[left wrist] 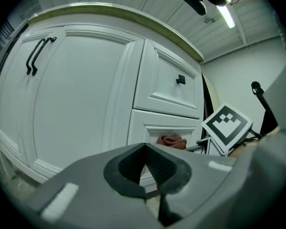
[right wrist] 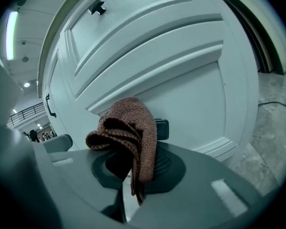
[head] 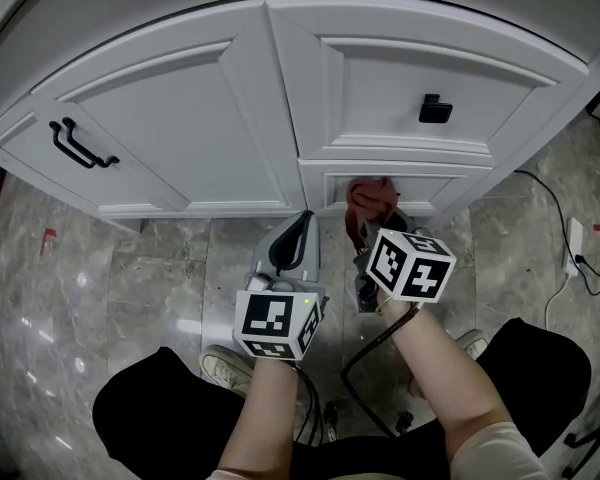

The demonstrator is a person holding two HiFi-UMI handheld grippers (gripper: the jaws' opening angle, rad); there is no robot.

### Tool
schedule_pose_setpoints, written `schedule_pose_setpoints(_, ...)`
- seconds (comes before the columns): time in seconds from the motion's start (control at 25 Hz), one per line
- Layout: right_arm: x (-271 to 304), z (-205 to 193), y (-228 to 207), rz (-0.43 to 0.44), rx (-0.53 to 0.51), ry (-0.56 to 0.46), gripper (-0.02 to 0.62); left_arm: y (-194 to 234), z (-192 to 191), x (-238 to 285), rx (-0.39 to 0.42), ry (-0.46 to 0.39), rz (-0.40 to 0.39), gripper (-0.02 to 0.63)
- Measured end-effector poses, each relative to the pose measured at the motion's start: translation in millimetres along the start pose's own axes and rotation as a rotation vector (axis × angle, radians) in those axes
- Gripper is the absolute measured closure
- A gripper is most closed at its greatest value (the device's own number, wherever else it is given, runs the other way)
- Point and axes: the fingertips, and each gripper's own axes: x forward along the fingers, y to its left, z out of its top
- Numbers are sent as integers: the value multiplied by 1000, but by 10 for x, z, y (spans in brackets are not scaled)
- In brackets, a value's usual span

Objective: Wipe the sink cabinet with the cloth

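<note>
The white sink cabinet (head: 180, 118) fills the top of the head view. A reddish-brown cloth (head: 372, 198) is held against the lower drawer front (head: 435, 188), with my right gripper (head: 373, 223) shut on it. In the right gripper view the cloth (right wrist: 128, 130) bunches over the jaws of the right gripper (right wrist: 133, 166) and partly hides a black knob (right wrist: 162, 129). My left gripper (head: 303, 224) hangs just left of it, shut and empty, short of the cabinet base. The left gripper view shows that left gripper (left wrist: 145, 149) with its jaws meeting and the cloth (left wrist: 171, 140) beyond.
A black bar handle (head: 80, 145) sits on the left door and a black knob (head: 435, 109) on the upper drawer. A white power strip (head: 574, 242) with cables lies on the marble floor at right. The person's shoe (head: 220, 366) and knees are below.
</note>
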Motion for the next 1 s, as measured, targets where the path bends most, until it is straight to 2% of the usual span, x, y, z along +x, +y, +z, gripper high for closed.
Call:
schedule_pose_setpoints(0.24, -127, 16, -48, 11, 6, 6, 517, -135, 9, 90, -14, -5, -22, 606)
schedule_pose_setpoints(0.6, -353, 139, -126, 21, -150, -38, 517, -389, -9, 199, -6, 1, -64, 606)
schedule_pose_setpoints(1.0, -440, 330, -533, -64, -85, -102, 518, -539, -83, 294, -2, 14, -87, 606)
